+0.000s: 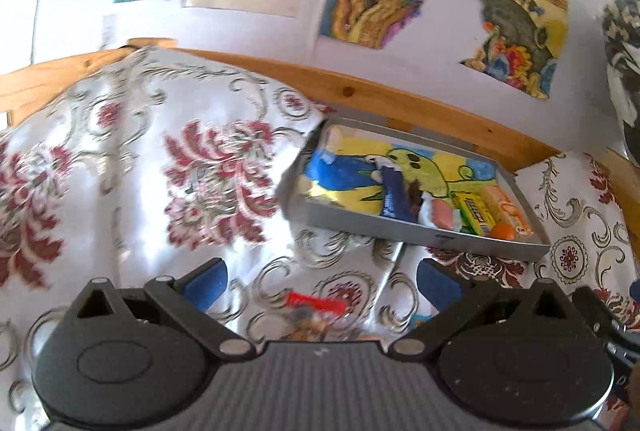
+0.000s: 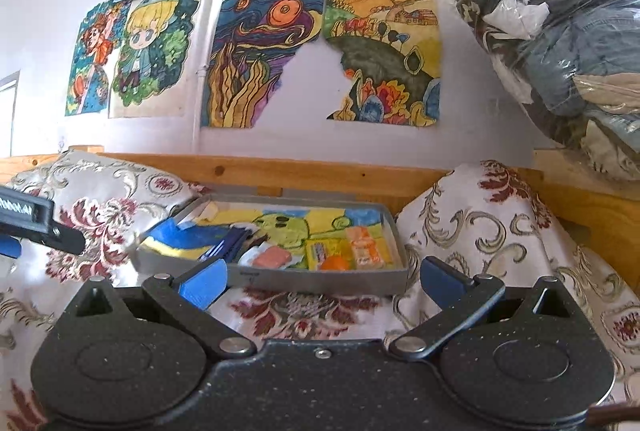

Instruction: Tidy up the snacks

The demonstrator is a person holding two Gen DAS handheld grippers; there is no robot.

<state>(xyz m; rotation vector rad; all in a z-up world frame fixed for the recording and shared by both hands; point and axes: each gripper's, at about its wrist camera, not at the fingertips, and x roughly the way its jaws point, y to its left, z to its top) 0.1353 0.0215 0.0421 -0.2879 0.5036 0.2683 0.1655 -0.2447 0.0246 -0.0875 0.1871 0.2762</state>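
Between the left gripper's (image 1: 322, 285) spread fingers lies a red snack packet (image 1: 316, 305) on floral cloth (image 1: 216, 167); at 1 o'clock sits the grey tray (image 1: 400, 231) of snacks. Right gripper (image 2: 322, 277) gapes empty before it.

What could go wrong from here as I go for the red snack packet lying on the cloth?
1. The grey tray sits tilted on rumpled floral cloth; a nudge may slide the snacks inside.
2. The red snack packet lies close under the open left hand-held gripper, partly hidden, so the fingers could snag cloth instead.
3. The right hand-held gripper, also open, hovers near the tray's front wall and could bump it.
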